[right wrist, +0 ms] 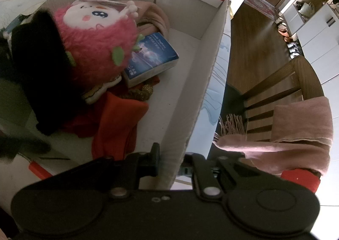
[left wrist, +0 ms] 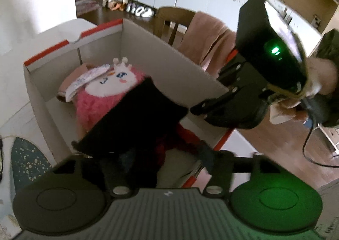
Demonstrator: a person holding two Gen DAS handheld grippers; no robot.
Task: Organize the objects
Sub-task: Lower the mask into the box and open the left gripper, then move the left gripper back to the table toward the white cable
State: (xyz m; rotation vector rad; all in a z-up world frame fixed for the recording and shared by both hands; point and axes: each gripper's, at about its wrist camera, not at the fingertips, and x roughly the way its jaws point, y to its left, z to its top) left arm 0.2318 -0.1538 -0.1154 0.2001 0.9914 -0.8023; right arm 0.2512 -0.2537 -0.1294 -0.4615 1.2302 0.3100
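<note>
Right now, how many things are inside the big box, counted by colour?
Pink: 2, the fluffy plush toy and the folded cloth behind it.
Red: 1, the cloth.
Blue: 1, the book.
Black: 1, the fuzzy item.
Gold: 1, a small beaded thing, partly hidden.
Total: 6 that I can see in the box.

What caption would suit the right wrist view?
Pink plush toy, blue book and red cloth packed in a cardboard box.

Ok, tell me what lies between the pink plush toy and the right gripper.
In the right wrist view, a red cloth lies in the box between the pink plush toy and the right gripper, which grips the box wall.
</note>
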